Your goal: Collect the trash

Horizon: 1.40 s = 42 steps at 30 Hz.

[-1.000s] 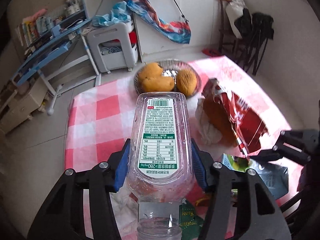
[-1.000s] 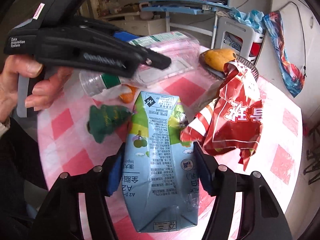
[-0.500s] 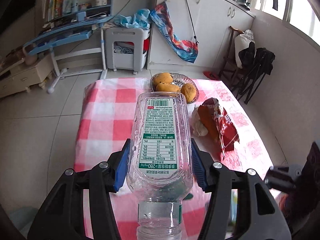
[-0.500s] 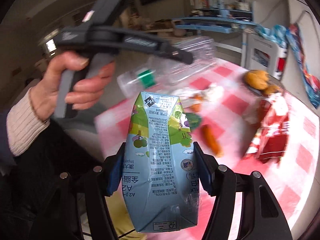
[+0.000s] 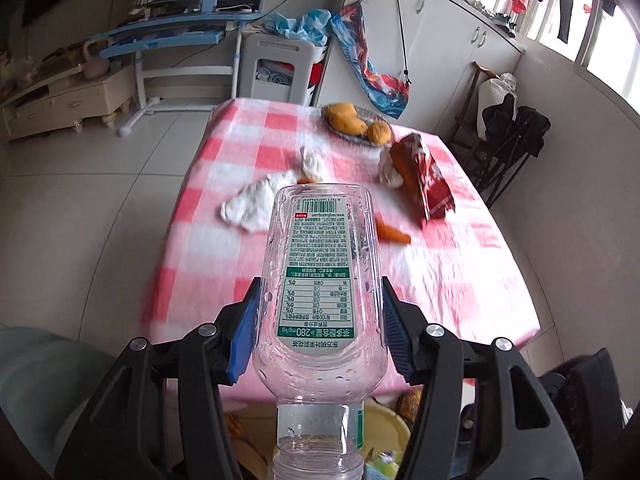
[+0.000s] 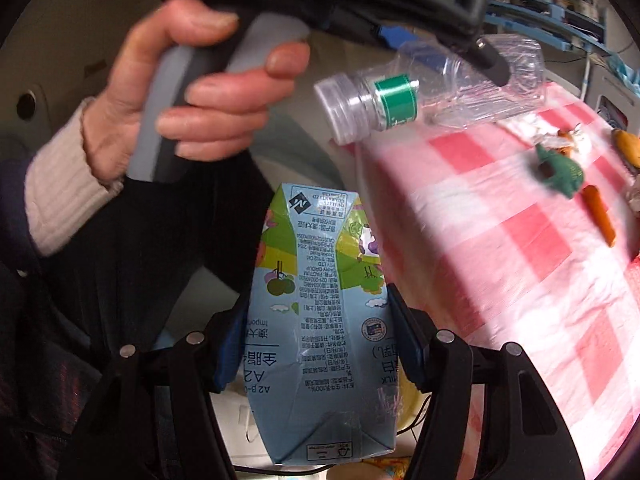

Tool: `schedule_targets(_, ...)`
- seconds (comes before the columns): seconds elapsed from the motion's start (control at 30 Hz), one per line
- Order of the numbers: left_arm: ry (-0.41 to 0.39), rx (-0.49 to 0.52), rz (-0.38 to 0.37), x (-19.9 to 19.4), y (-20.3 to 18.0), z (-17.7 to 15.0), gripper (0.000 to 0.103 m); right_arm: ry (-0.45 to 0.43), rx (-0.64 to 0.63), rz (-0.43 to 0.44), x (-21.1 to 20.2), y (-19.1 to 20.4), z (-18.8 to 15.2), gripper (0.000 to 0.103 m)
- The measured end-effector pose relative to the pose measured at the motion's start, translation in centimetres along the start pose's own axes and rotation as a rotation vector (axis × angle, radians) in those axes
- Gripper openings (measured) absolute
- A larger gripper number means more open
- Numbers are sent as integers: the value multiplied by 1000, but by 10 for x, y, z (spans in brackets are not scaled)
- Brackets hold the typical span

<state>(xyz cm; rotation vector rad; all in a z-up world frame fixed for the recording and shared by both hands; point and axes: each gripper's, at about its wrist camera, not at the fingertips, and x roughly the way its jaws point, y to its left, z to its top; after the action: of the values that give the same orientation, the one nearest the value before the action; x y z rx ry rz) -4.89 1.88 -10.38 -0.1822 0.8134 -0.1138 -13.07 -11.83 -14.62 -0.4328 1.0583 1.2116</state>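
My left gripper (image 5: 318,328) is shut on a clear plastic bottle (image 5: 320,280) with a white and green label, cap end toward the camera, held off the near edge of the table. The bottle also shows in the right wrist view (image 6: 432,88). My right gripper (image 6: 316,344) is shut on a blue and green milk carton (image 6: 320,320), held off the table's edge. On the pink checked table (image 5: 248,152) lie a red snack bag (image 5: 424,176), white crumpled tissues (image 5: 260,200), a carrot piece (image 5: 394,234) and a green wrapper (image 6: 560,172).
A dish of orange fruit (image 5: 356,122) stands at the table's far side. A yellow bin (image 5: 384,420) shows below the table edge under the bottle. A white stool (image 5: 280,68), a blue desk (image 5: 168,32) and cabinets (image 5: 440,40) stand beyond.
Both grippers have pulled back from over the table to beyond its near edge, carrying the bottle and the carton. The table items now lie farther away.
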Motion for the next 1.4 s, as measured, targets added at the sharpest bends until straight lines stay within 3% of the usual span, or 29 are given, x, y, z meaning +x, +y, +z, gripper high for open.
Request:
schedule_targets(0.13, 32, 7, 9, -4, -9, -29, 54, 88, -22, -36, 21, 7, -9, 63)
schedule_targets(0.17, 42, 2, 15, -5, -11, -36, 54, 105, -21, -45, 24, 7, -11, 67)
schedule_targets(0.37, 124, -28, 42, -5, -17, -78, 54, 74, 34, -119, 11, 7, -20, 80)
schedule_targets(0.57, 212, -16, 61, 0, -25, -108, 54, -3, 180, -308, -9, -17, -26, 88)
schedule_targets(0.77, 337, 39, 87, 13, -36, -126, 59, 146, 123, -645, 19, -13, -35, 92)
schedule_targets(0.83, 331, 37, 89, 11, -35, -126, 69, 176, 94, -705, 23, -14, -41, 92)
schedule_targets(0.97, 300, 17, 85, 5, -31, -121, 72, 154, 89, -766, 16, -13, -43, 95)
schedule_targets(1.07, 219, 8, 114, -6, -30, -113, 77, 127, 134, -778, 13, -19, -47, 95)
schedule_targets(1.17, 65, 11, 185, -26, -30, -102, 89, 103, 192, -773, 10, -17, -47, 95)
schedule_targets(1.23, 3, 13, 211, -35, -31, -98, 93, 107, 206, -779, 14, -19, -46, 95)
schedule_targets(1.4, -27, 35, 231, -34, -33, -94, 94, 148, 178, -801, 29, -16, -46, 95)
